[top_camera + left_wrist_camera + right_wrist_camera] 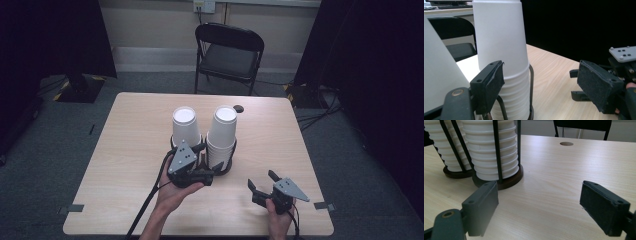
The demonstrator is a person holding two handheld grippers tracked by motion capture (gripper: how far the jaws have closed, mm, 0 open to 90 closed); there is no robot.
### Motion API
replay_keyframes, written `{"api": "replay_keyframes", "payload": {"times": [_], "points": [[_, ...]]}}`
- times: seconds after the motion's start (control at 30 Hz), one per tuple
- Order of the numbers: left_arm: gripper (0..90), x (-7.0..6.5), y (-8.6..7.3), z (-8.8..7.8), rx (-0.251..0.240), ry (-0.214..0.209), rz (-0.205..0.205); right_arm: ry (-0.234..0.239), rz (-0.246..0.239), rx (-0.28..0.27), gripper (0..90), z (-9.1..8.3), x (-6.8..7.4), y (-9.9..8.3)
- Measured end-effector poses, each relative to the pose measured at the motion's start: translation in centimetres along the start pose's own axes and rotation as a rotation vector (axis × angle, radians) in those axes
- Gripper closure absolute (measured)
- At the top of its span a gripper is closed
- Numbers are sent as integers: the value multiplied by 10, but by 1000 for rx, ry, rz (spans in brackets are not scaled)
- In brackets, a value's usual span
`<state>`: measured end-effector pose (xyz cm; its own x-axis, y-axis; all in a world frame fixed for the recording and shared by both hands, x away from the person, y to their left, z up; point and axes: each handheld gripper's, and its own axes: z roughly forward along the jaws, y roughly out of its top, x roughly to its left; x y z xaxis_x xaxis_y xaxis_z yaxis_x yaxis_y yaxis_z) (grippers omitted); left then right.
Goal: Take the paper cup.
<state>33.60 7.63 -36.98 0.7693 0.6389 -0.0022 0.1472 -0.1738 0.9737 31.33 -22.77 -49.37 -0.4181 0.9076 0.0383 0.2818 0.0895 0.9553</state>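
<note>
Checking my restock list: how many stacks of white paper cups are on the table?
2. The left stack stands mid-table in a black wire holder, just beyond the left gripper; the right stack stands close beside it in its own holder. No others are visible.

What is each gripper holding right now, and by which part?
Nothing is held. The left gripper stands open beside the right stack of paper cups, the right gripper open over bare table.
</note>
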Motion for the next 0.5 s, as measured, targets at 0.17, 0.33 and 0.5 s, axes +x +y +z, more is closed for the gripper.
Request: {"api": "replay_keyframes", "payload": {"times": [0.17,0.33,0.5], "points": [[212,1,10,4,1,13,20,3,2,-3,146,0,0,0],[208,2,19,10,8,22,43,4,1,0,147,0,0,0],[203,4,30,15,-9,29,39,5,3,-4,147,0,-1,0]]}}
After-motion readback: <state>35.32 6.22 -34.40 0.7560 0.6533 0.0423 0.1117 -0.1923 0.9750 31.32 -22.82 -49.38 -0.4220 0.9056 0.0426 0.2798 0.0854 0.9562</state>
